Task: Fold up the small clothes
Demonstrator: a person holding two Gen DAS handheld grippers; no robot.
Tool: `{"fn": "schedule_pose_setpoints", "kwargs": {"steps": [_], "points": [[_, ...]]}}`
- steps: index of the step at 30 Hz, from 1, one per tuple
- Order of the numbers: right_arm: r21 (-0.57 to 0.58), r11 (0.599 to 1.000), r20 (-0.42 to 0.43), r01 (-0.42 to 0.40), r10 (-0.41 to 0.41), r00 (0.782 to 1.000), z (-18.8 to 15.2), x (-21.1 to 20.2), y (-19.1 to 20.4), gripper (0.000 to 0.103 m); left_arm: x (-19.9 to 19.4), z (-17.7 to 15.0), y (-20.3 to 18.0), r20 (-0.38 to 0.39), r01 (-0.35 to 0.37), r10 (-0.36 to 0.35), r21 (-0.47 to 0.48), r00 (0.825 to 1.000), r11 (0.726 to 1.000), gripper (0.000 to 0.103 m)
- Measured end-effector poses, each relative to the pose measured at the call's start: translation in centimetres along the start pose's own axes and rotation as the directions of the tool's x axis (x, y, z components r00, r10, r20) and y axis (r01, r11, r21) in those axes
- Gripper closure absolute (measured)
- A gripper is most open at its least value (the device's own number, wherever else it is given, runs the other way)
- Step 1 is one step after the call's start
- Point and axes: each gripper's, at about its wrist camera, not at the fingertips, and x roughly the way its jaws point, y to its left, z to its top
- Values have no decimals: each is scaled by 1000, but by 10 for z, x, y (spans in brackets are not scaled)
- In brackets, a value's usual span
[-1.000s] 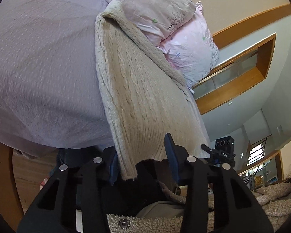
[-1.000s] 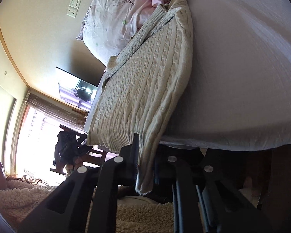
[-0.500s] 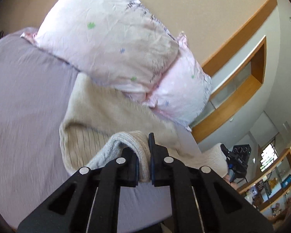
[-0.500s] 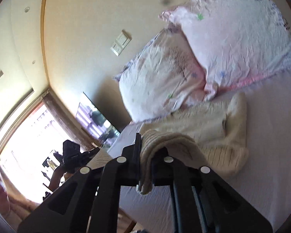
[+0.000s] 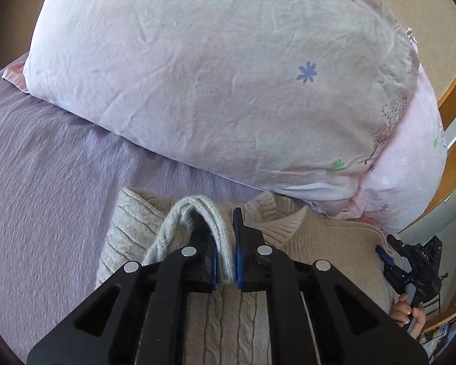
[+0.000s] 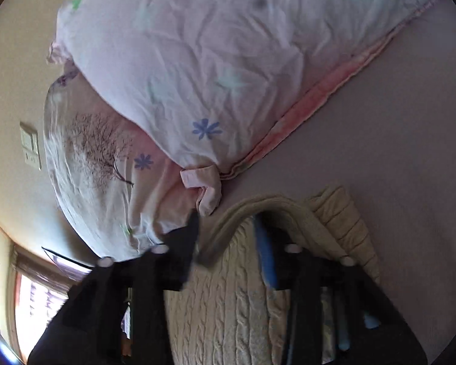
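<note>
A cream cable-knit sweater (image 5: 225, 319) lies on the lilac bedsheet (image 5: 45, 188), folded over on itself close below the pillows. My left gripper (image 5: 225, 243) is shut on the sweater's ribbed hem, which loops up between the blue pads. In the right wrist view the sweater (image 6: 228, 313) lies under my right gripper (image 6: 228, 234), whose jaws stand wide apart; the hem arches loosely between them, touching neither pad clearly. The right gripper also shows at the left wrist view's right edge (image 5: 410, 267).
Two pink flowered pillows (image 5: 222, 70) lie stacked just beyond the sweater, also in the right wrist view (image 6: 197, 60). A wall switch (image 6: 30, 146) and a window (image 6: 36, 304) are at the left. A wooden wall trim (image 5: 453, 91) is at the right.
Both grippers carried the sweater's hem from the bed's edge up toward the pillows, folding it in half. The right gripper has since opened and let go of the hem.
</note>
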Motion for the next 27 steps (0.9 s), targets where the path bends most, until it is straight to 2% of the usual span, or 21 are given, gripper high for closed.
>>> {"fn": "schedule_pose_setpoints", "kwargs": {"steps": [1,2,3,4,5,7,9,10,12,13,16,17,20,22,23,24,27], "points": [[2,1000,36,8,-8,999,0,-7,1,29,-4,0,3,-11,17,-17,-21,1000,1000,91],[-1,1000,90,17,-17,996,0,-17,2,10,-10,1,7,-18,50,-51,-50,999,997,74],[-8,1000,134,16,-15,991,-2,-26,3,2,-18,3,9,-10,61,-62,-66,998,996,40],[-18,1000,165,19,-16,986,-3,-34,4,2,-30,4,8,17,66,-65,-72,998,995,27],[-39,999,181,3,4,983,-5,-40,4,2,-47,3,7,56,71,-68,-64,996,995,19],[-76,997,181,-29,42,983,-7,-49,3,2,-69,0,6,65,70,-68,-30,996,997,19],[-76,996,178,-56,69,982,-7,-53,0,2,-77,-7,16,27,19,-19,-20,999,1000,20],[-68,995,173,-77,88,981,-5,-54,-2,2,-76,-10,25,-6,3,-3,-34,1000,999,23],[-42,992,167,-115,121,979,-3,-53,-6,2,-66,-17,43,-69,-15,9,-88,998,996,35],[-37,992,160,-125,129,979,-1,-52,-6,2,-61,-20,52,-87,-11,1,-118,996,993,37],[-38,988,139,-152,155,978,2,-59,-13,2,-49,-30,67,-134,50,-75,-181,988,982,41],[-40,988,140,-151,155,978,2,-62,-17,2,-46,-33,68,-143,79,-106,-182,984,980,43],[-23,984,132,-178,179,975,3,-55,-8,2,-42,-37,61,-145,114,-137,-155,980,981,43],[-13,981,118,-193,193,974,3,-54,-10,2,-37,-42,67,-140,173,-206,-219,969,960,54],[-13,980,110,-200,200,974,3,-54,-10,2,-34,-46,73,-134,184,-225,-268,965,946,75],[-14,978,100,-209,209,973,3,-54,-10,2,-32,-50,78,-121,203,-250,-310,961,929,82],[-32,974,80,-223,225,971,4,-56,-4,2,-35,-51,73,-80,243,-291,-368,953,897,85]]}}
